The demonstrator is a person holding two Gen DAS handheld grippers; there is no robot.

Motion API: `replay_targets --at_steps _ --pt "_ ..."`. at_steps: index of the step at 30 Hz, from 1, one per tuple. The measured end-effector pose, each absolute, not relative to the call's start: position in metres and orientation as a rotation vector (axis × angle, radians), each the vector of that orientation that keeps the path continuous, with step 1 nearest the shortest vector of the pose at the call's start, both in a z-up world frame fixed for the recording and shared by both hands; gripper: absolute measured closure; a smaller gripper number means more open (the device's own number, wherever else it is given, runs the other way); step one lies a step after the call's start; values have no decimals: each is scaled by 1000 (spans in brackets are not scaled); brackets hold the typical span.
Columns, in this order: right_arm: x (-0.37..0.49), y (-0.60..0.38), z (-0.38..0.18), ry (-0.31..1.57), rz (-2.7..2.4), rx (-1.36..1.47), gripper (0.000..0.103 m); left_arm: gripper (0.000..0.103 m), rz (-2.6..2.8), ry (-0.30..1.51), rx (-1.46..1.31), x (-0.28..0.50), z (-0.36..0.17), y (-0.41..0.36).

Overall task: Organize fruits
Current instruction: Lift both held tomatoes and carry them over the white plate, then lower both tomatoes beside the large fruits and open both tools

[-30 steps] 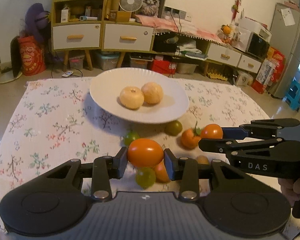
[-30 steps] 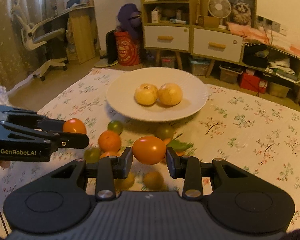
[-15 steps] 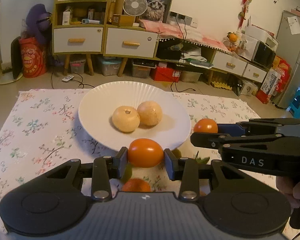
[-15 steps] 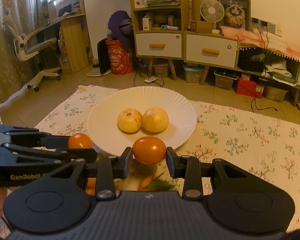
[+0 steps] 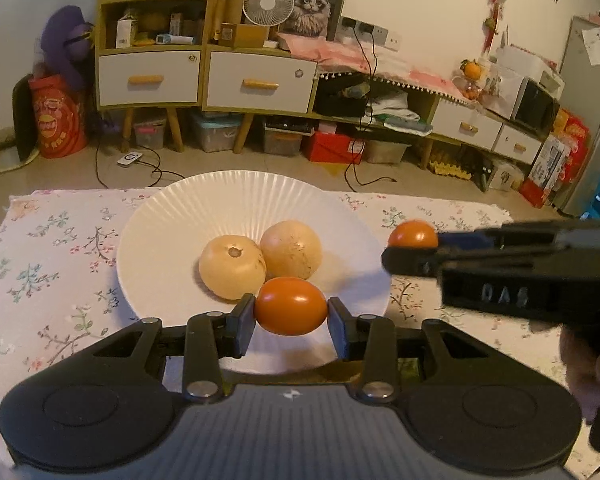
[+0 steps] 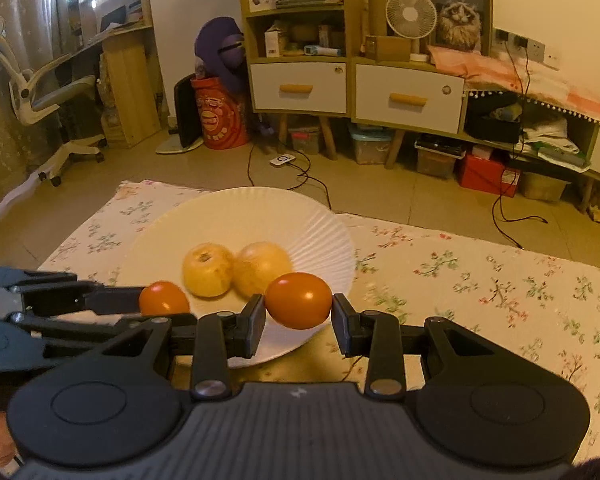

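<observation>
we note a floral tablecloth (image 5: pixel 52 256) — behind it a drawer cabinet (image 5: pixel 204 76), small white fan (image 5: pixel 269 3), cat picture (image 5: pixel 312 8), office chair (image 6: pixel 48 96) at left.

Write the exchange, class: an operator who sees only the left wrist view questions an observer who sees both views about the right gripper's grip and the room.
Operator: I see the right gripper only side-on. Is its fruit held squarely?
Observer: Yes. In the right wrist view the orange tomato sits centred between the jaws, which are shut on it.
Operator: What stands left of the cabinet, beyond my frame?
Observer: A white office chair beside a wooden desk.
</observation>
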State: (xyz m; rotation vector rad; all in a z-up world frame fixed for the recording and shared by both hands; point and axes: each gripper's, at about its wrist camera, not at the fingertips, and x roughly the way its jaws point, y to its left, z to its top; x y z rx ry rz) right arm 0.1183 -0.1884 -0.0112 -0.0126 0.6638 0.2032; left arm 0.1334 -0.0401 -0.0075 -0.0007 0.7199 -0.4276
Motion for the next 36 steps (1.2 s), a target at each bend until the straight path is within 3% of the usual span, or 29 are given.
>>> replay_targets --at_steps 27,36 --pt "149 -185 -33 662 304 -143 70 78 -418 763 11 159 -28 -47" --pt "150 -186 -30 658 305 -131 67 69 -412 756 8 159 -27 -47"
